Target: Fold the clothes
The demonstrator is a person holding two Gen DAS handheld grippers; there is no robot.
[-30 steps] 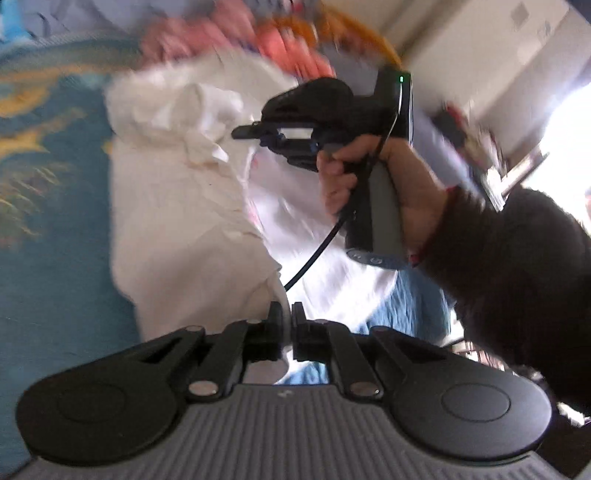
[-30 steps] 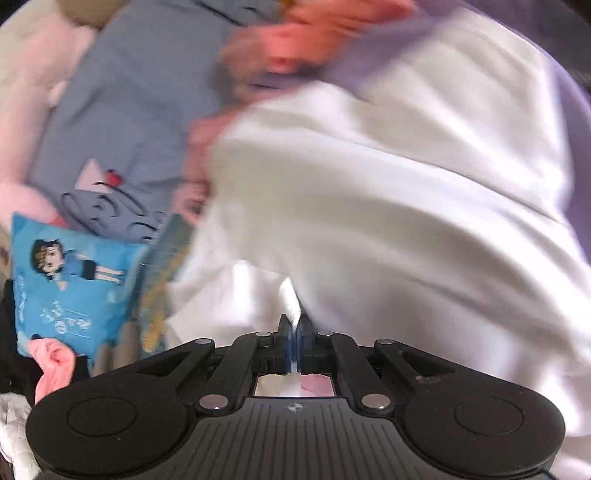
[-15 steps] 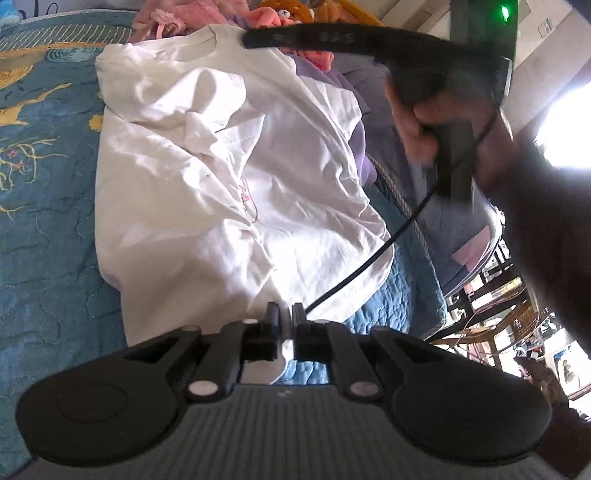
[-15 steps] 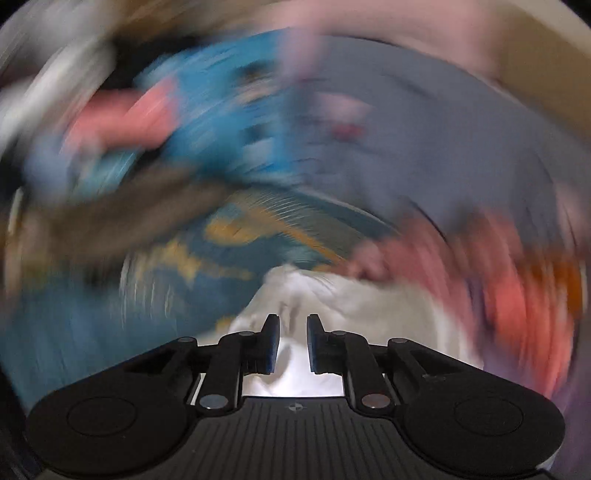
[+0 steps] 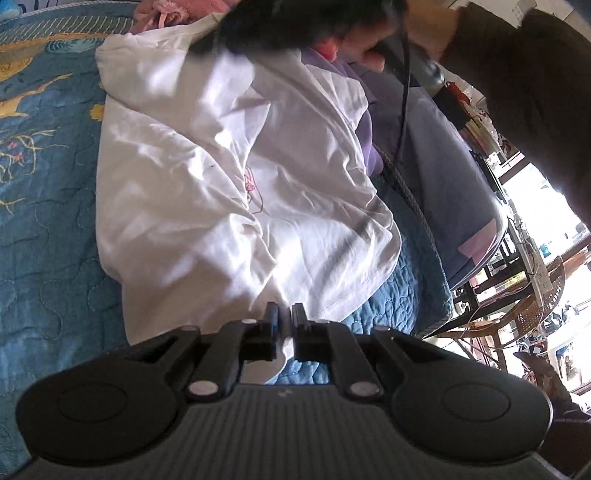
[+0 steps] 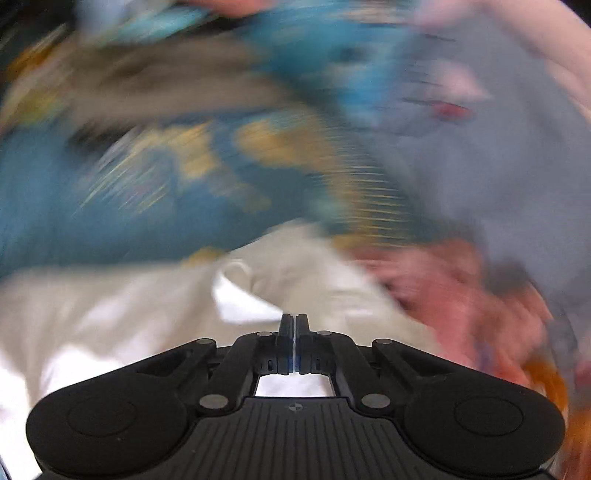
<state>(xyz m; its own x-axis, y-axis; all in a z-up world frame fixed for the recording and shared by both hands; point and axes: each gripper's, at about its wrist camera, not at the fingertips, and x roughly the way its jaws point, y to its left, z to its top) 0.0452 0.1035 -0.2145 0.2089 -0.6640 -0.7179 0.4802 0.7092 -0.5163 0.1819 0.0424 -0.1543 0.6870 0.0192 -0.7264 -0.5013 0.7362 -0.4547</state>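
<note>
Blue quilted bedspread [image 5: 44, 229] fills most of the left wrist view, yellow patterns on it, and the white t-shirt [image 5: 229, 192] lies spread across it, wrinkled, collar end far from me, hem end right at my left gripper [image 5: 283, 317]. The shirt reaches from the top of that view down to my left fingertips, so it is directly ahead of and touching that claw. A purple garment [image 5: 364, 129] sits beside the shirt's far right edge, pink clothes [image 5: 177, 9] past the collar. The left view is sharp and also shows the bed edge, chairs [image 5: 517, 317] beyond it, my dark sleeve [image 5: 524, 92] and my right hand [image 5: 424, 29] gripping the other tool near the shirt's collar end, blurred; the right gripper's tips I can't make out there. The right wrist view is heavily smeared: only blue spread, a grey-blue cloth [image 6: 498, 177], pink-red clothes [image 6: 454, 295] and the white shirt just under and ahead of my right gripper [image 6: 294, 325]. Left jaws are pinched together on a fold of the shirt's hem, white cloth showing between the pads. Right jaws have just been closing and now meet with only a hairline between them; whether any shirt cloth is caught there I can't tell.
</note>
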